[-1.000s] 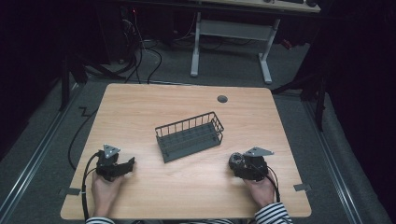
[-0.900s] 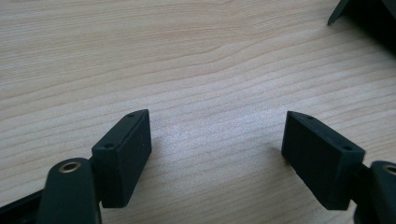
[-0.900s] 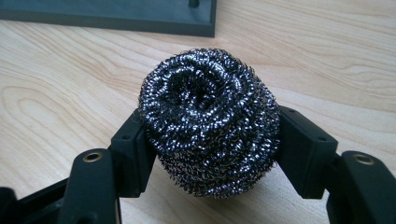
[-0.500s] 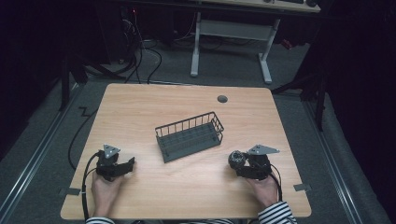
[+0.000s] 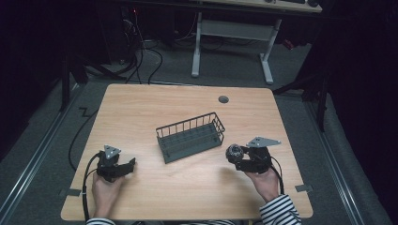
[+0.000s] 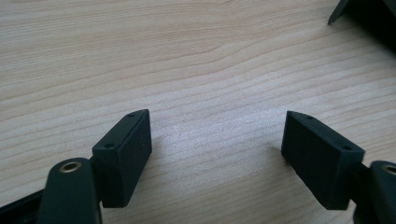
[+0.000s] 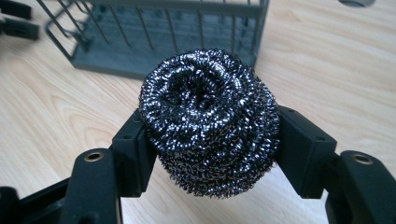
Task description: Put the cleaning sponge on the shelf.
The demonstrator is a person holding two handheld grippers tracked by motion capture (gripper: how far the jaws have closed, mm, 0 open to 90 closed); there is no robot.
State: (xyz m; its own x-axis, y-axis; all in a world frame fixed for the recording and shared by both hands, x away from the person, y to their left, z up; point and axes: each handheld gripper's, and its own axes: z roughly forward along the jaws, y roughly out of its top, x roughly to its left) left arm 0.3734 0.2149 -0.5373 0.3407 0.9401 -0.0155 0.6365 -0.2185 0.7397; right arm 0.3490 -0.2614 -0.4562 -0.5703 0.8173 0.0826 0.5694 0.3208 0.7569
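Dark floor and cables surrounded the wooden table (image 5: pixel 141 112). At near right, the right gripper (image 5: pixel 244 157) clasped a steel scourer (image 7: pixel 209 122), just right of the wire basket (image 5: pixel 190 137); springy coils might slip free. The left gripper (image 6: pixel 217 156) rested unclenched, near left.

The right gripper (image 5: pixel 233 153) is drifting toward the lower right of the high view, a little farther from the basket (image 5: pixel 190 136) than a second ago, carrying the scourer (image 5: pixel 233 151) clamped between its jaws.
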